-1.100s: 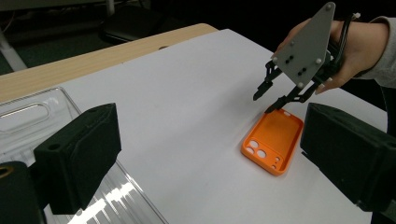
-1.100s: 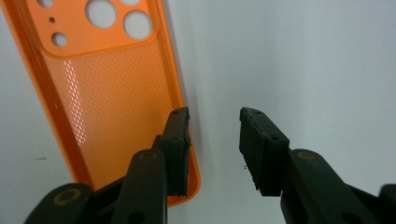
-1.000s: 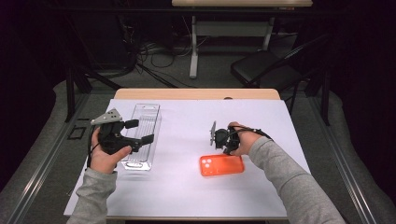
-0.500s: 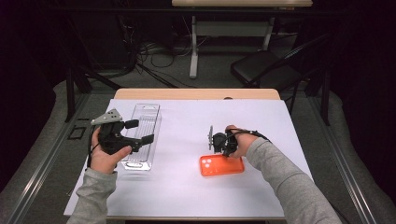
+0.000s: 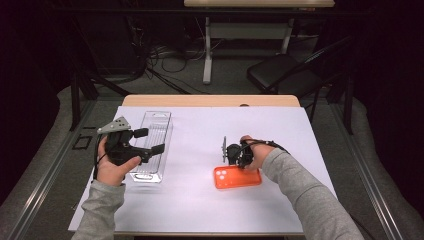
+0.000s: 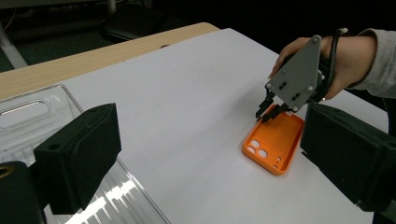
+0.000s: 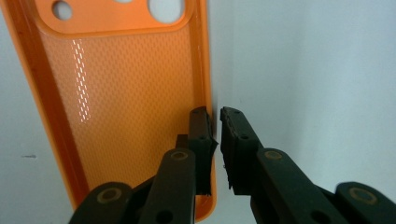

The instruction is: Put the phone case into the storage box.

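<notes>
From above, my right gripper [image 5: 229,151] sits on the orange phone case [image 5: 238,177] near the table's [image 5: 200,125] right front. The left gripper [image 6: 205,154] hangs wide open over the clear tray [image 6: 32,109]. Up close, my right jaws straddle the case wall, nearly closed; a shallow bite could slip off.

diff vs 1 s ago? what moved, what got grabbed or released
The right gripper came down toward the person onto the near-side rim of the orange phone case; its fingers now straddle that rim, one inside and one outside, nearly closed, though a firm grip can't be confirmed. Nothing was released. The case, the clear plastic tray and the left gripper, open over the tray, stayed put.
</notes>
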